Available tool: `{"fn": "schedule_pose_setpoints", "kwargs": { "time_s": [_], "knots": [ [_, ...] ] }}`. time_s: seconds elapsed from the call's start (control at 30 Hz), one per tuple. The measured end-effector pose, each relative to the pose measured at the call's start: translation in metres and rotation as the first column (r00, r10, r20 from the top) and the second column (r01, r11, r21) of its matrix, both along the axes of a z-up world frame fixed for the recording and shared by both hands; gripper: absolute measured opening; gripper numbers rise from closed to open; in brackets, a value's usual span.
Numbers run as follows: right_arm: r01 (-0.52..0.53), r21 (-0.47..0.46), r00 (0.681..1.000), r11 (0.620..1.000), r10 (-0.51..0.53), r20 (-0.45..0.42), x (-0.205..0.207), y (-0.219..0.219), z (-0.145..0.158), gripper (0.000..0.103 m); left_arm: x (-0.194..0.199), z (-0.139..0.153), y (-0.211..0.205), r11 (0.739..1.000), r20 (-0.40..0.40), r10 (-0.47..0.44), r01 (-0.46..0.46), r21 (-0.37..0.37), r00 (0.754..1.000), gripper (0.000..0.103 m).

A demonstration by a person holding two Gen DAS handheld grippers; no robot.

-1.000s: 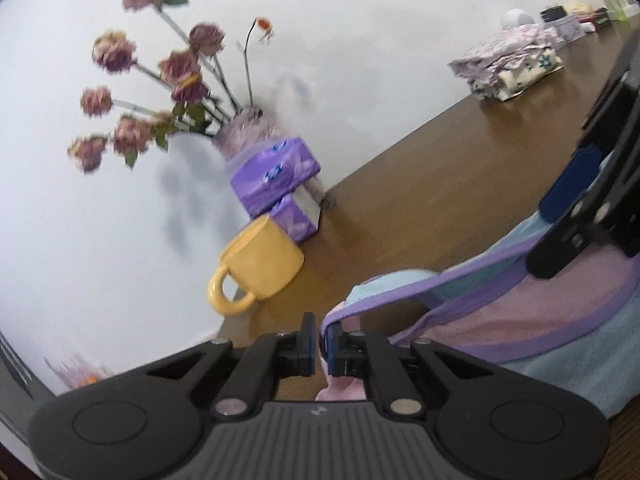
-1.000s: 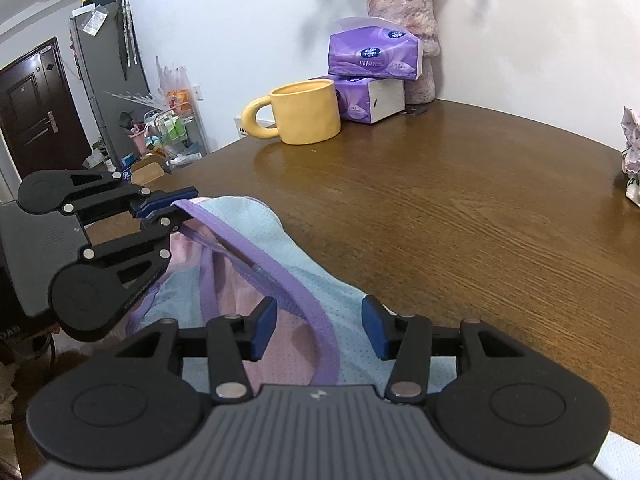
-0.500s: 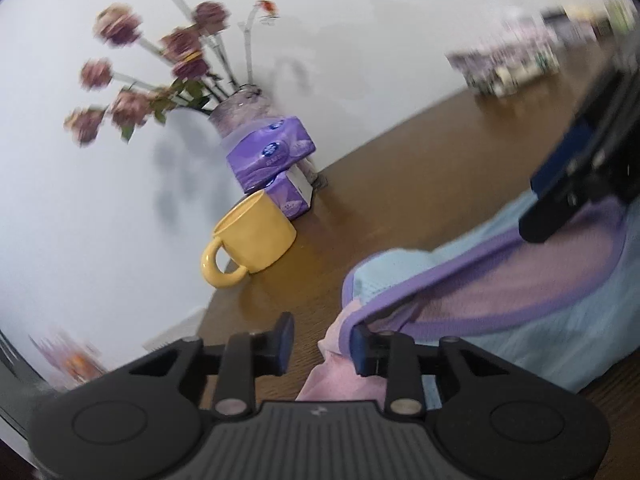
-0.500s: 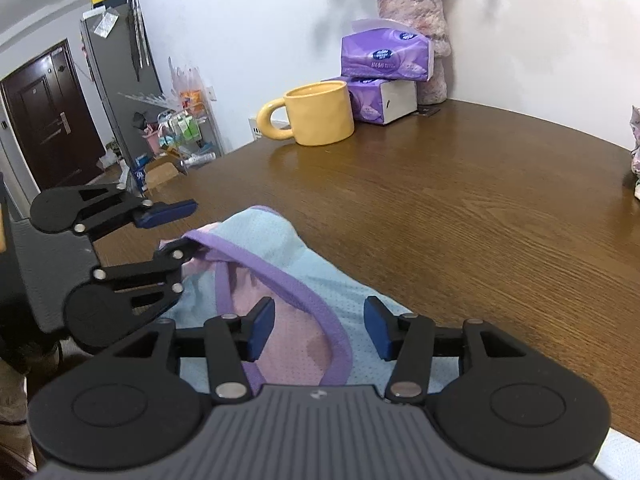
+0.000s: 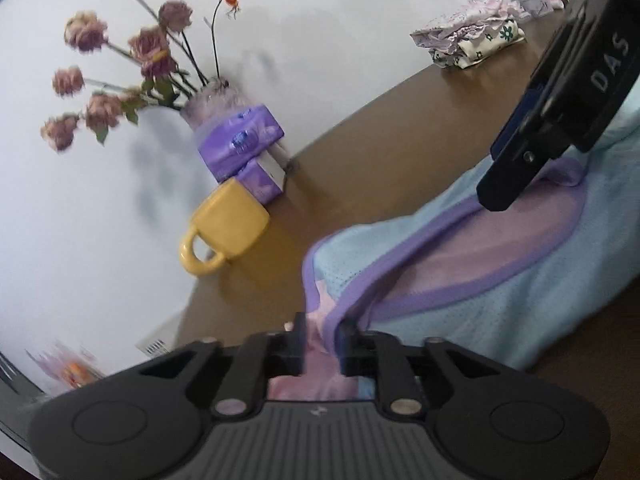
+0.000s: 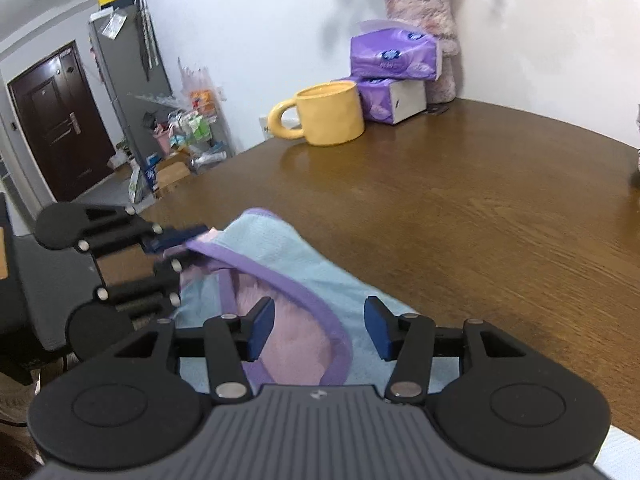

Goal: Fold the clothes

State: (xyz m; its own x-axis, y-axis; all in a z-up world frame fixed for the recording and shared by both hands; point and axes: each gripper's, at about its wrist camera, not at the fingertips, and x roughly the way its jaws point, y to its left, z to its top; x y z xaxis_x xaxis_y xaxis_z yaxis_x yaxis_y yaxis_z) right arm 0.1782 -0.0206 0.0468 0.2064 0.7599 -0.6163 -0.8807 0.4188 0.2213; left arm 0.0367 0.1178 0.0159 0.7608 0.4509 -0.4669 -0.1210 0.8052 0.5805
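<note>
brown wood, glossy and grained, makes up the big table that fills most of the room's near side, its back edge set against a plain white wall. off past the table's left edge stand a dark door, a grey cabinet and a cluttered rack of bottles and bags. near the front edge lies the light blue garment, purple-trimmed with a pink lining, its neck opening facing up. at the far right end of the table sits a stack of folded floral clothes. in the back corner a fuzzy vase of dried roses stands behind two purple tissue packs, one on the other, with a yellow mug just beside them. the right gripper hangs over the neckline with its blue pads spread wide, gripping nothing. the left gripper is pinched tight on the garment's purple trim at the corner nearest the left edge.
</note>
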Motion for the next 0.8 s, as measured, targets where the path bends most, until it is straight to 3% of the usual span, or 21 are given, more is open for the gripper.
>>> {"fn": "schedule_pose_setpoints", "kwargs": {
  "time_s": [0.07,0.13,0.23,0.4,0.53,0.63,0.8],
  "knots": [
    [-0.003,-0.006,1.000,1.000,0.003,-0.004,0.000,0.000,-0.001,0.051,-0.009,0.010,0.006,0.997,0.031,0.006,-0.004,-0.073,1.000,0.051],
    [0.002,-0.005,1.000,1.000,-0.002,-0.007,0.001,-0.002,-0.002,0.051,-0.017,0.021,0.012,0.988,0.059,0.008,0.002,-0.156,0.998,0.054],
    [0.013,-0.002,1.000,1.000,-0.013,-0.008,0.003,-0.006,-0.001,0.052,-0.028,0.039,0.025,0.955,0.097,-0.004,0.033,-0.294,0.995,0.054],
    [0.022,-0.008,1.000,1.000,-0.022,-0.015,0.004,-0.007,-0.004,0.052,-0.017,0.060,0.066,0.862,0.137,0.035,0.039,-0.505,0.990,0.053],
    [0.011,-0.008,1.000,1.000,-0.012,-0.009,-0.001,-0.007,-0.004,0.052,0.015,0.056,0.096,0.810,0.048,0.004,0.025,-0.586,0.999,0.042],
    [0.003,-0.011,1.000,1.000,-0.003,0.004,-0.005,-0.006,-0.003,0.052,0.034,0.050,0.114,0.772,-0.020,-0.056,0.030,-0.635,0.998,0.039],
    [-0.009,-0.015,0.996,1.000,0.010,0.086,-0.023,0.002,0.007,0.051,0.047,0.050,0.131,0.748,-0.070,-0.181,0.092,-0.658,0.981,0.039]
  ]
}}
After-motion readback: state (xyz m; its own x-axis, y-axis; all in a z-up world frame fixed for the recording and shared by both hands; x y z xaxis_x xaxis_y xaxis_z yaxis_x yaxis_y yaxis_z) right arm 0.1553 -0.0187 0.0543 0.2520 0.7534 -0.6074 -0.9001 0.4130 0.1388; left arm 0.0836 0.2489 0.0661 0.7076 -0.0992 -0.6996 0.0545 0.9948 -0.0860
